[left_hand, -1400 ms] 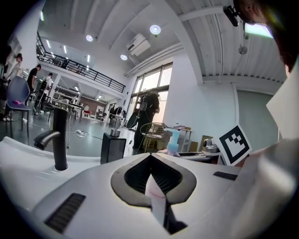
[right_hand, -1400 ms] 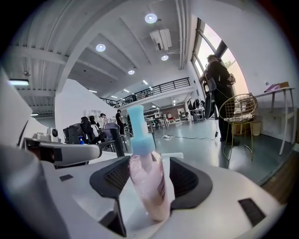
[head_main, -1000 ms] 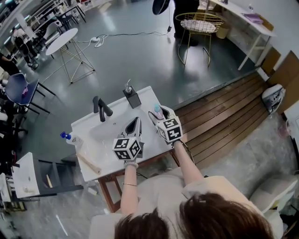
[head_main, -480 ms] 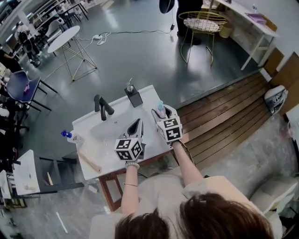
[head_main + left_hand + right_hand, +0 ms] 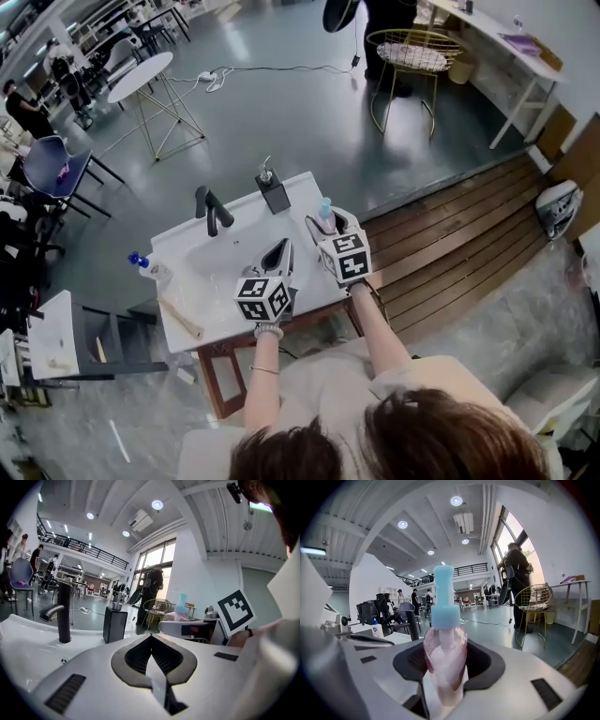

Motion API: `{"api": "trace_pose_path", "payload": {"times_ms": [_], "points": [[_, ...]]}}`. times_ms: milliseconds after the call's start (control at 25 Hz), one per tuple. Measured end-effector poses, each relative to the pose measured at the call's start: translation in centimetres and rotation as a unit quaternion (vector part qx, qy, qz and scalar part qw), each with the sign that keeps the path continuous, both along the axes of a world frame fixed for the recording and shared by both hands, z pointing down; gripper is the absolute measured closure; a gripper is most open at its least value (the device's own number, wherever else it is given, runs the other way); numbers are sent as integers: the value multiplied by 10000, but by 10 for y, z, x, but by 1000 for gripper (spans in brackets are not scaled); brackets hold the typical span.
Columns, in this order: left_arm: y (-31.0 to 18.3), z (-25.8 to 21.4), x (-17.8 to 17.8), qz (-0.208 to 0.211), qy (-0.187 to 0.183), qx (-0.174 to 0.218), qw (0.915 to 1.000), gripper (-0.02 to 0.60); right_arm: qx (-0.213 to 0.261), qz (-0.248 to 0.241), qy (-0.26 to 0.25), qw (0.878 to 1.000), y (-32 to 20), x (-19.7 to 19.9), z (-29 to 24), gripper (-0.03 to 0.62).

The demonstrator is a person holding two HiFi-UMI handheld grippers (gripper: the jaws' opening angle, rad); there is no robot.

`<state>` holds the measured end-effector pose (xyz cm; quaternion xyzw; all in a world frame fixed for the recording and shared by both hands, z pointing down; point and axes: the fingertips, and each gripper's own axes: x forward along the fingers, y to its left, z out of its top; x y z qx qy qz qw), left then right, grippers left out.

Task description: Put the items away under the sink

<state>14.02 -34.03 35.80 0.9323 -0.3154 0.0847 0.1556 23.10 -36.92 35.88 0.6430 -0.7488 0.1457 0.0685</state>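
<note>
Pinching a pink pump bottle (image 5: 445, 658) low on its belly with the fingers of the right gripper (image 5: 326, 223), having just closed in on it. Placed at the far right corner of the table (image 5: 220, 317), right of the black dispenser (image 5: 274, 194) and well apart from the tap (image 5: 208, 208). Impossible to tell whether resting there or lifted clear.

Probably light and stiff: clear plastic with pink liquid inside, smooth and rounded, so apt to slip or swivel. Best gripped across the widest part of the body, never by the blue pump head, and kept upright on the way under the sink.

Left gripper (image 5: 151, 641): fingers pressed together on nothing, over the near part of the table.

In the head view, only the blue top peeping past the marker cube (image 5: 345, 258). In the right gripper view, pads on both flanks of the bottle. In the left gripper view, just the bottle's top, no contact visible.
</note>
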Motion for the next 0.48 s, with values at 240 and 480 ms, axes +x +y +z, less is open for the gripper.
{"api": "trace_pose_path", "payload": {"times_ms": [240, 480], "points": [[22, -6, -17, -282, -16, 11, 9996, 581, 148, -218, -134, 9996, 13, -11, -19, 395], [34, -9, -36, -631, 58, 32, 9980, 581, 211, -603, -238, 9977, 24, -40, -21, 395]]}}
